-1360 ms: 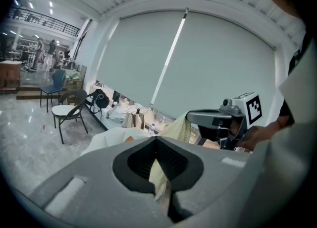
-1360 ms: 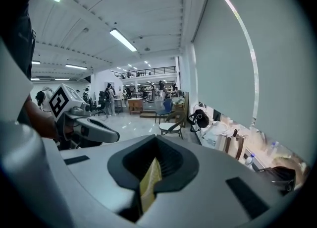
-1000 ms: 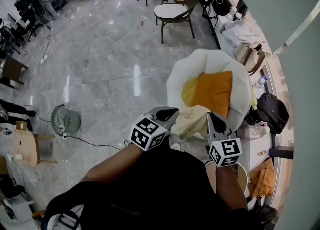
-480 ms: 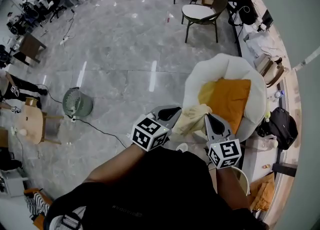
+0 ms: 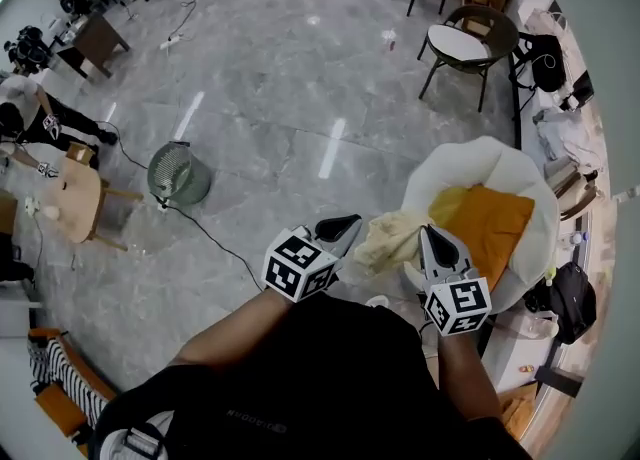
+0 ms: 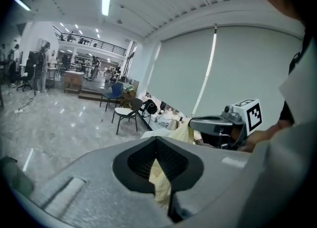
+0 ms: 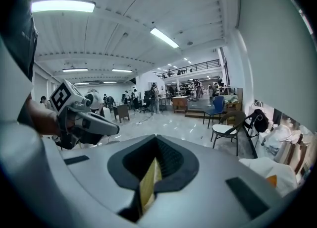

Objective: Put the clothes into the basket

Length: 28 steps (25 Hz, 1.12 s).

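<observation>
Yellow cloth (image 5: 392,238) is held up between both grippers, just like a second ago, but the white basket (image 5: 455,158) now shows further right and lower. The left gripper (image 5: 343,223) pinches one end tight and the right gripper (image 5: 431,235) pinches the other, side by side, tipped a little down, close to the basket's edge.

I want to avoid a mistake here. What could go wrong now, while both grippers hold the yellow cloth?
1. The left gripper and right gripper each pinch only a narrow fold of the cloth, so it may slip out of one and hang down.
2. A cable runs on the floor from the fan toward the person; a step that way could catch it.
</observation>
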### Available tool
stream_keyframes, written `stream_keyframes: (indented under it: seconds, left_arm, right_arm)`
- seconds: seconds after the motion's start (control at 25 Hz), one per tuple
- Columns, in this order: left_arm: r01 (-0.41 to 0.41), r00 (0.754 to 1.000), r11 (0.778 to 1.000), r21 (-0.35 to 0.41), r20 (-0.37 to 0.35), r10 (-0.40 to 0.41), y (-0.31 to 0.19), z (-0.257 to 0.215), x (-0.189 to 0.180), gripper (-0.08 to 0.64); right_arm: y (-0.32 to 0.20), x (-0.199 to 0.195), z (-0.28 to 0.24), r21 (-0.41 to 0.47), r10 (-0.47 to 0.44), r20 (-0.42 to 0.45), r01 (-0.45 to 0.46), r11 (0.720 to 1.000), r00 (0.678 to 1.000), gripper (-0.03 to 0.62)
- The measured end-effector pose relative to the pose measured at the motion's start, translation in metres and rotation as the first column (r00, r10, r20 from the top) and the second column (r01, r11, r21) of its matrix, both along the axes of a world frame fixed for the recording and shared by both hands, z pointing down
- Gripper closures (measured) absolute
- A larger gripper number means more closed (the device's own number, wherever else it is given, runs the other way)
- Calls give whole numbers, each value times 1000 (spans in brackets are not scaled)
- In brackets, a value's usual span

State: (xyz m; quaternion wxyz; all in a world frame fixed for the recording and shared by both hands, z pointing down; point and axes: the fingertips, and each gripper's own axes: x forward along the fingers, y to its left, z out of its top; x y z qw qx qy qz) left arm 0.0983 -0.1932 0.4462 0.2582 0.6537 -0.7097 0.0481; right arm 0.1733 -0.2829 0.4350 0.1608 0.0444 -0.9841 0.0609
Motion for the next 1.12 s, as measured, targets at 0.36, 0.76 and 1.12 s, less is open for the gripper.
stream_keyframes:
  seconds: [0.36,0.76,1.12]
  left_arm:
    - [82,997,996,20,9,-82,74,-6,-93,560]
    - [148,989,988,34,-10,-148,148,4,-171,560]
    - [242,970,970,30,-5,-242,223,6,-235,560]
  right_arm:
    - [77,-102,-11,-14,-88,16,88,996,996,575]
    - [166,-198,-11,-2,-219,-2,219,976,976,575]
    - [237,-268,-3,-5,-316,-23,316,949,948,575]
